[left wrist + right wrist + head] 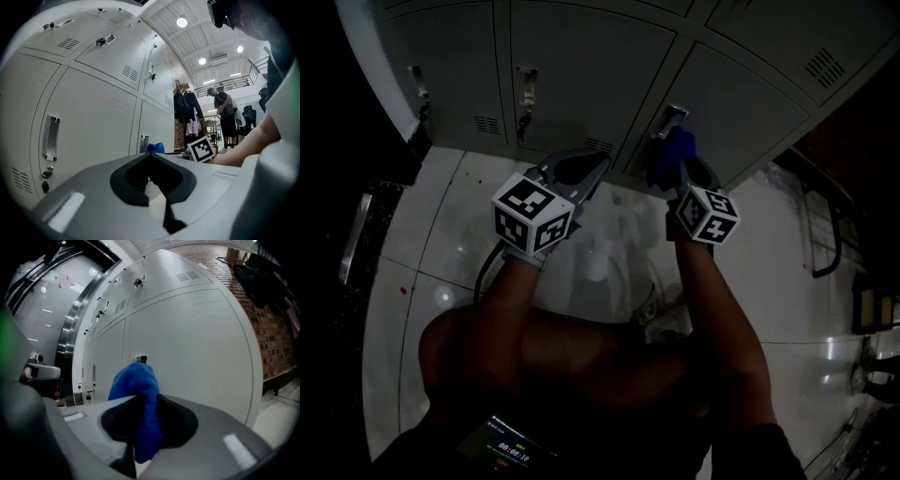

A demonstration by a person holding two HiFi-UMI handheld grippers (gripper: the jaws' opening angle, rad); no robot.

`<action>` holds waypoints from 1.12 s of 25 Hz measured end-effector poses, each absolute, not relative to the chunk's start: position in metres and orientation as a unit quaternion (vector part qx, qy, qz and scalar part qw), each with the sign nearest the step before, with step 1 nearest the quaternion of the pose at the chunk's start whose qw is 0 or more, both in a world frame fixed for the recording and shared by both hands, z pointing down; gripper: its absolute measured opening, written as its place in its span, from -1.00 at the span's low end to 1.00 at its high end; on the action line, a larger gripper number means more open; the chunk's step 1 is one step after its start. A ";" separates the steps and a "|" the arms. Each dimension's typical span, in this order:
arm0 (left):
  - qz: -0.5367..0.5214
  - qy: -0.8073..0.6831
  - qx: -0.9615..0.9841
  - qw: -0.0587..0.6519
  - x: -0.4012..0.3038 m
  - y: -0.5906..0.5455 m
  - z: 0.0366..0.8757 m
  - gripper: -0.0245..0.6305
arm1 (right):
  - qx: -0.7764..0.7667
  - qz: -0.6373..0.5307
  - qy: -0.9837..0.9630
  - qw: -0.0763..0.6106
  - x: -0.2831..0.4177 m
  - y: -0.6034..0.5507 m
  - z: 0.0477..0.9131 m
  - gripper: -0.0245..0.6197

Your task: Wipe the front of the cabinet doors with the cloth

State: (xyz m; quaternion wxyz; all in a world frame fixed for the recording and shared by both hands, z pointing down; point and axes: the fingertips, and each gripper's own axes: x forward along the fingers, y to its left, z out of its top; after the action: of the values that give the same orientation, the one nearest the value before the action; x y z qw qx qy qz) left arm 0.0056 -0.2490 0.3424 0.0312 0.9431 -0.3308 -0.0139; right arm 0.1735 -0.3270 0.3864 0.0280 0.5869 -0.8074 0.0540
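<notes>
Blue cloth (pixel 136 397) clamped in right tool (pixel 677 165), at cabinet door (pixel 741 103) | left tool (pixel 596 169) closed | both forearms (pixel 717 309) outstretched

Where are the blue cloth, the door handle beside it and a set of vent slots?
blue cloth (pixel 137 387): right gripper view, its bunched upper part.
door handle (pixel 671 119): head view, its metal plate.
vent slots (pixel 825 67): head view, middle of the slots.
</notes>
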 end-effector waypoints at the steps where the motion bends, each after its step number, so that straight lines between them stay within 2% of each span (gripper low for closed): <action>1: -0.015 -0.330 0.943 0.032 0.006 -0.249 0.342 -0.93 | 0.583 0.052 -0.810 0.031 0.165 -0.330 0.391 -0.69; 6: -0.021 -0.329 0.943 0.041 0.005 -0.249 0.344 -0.92 | 0.567 0.026 -0.822 0.046 0.141 -0.347 0.403 -0.69; 10: -0.025 -0.327 0.944 0.041 0.005 -0.251 0.342 -0.92 | 0.570 0.032 -0.820 0.035 0.147 -0.354 0.405 -0.69; 23: -0.013 -0.327 0.944 0.038 0.008 -0.248 0.346 -0.93 | 0.637 0.073 -0.768 -0.006 0.230 -0.343 0.423 -0.69; 28: -0.013 -0.325 0.945 0.036 0.009 -0.248 0.346 -0.92 | 0.666 0.064 -0.743 -0.001 0.266 -0.338 0.424 -0.69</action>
State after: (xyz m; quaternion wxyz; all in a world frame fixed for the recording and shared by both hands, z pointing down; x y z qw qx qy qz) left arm 0.0091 -0.2476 0.3458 0.0357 0.9448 -0.3253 -0.0128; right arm 0.2660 -0.3375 0.4236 -0.0010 0.6659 -0.7433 0.0644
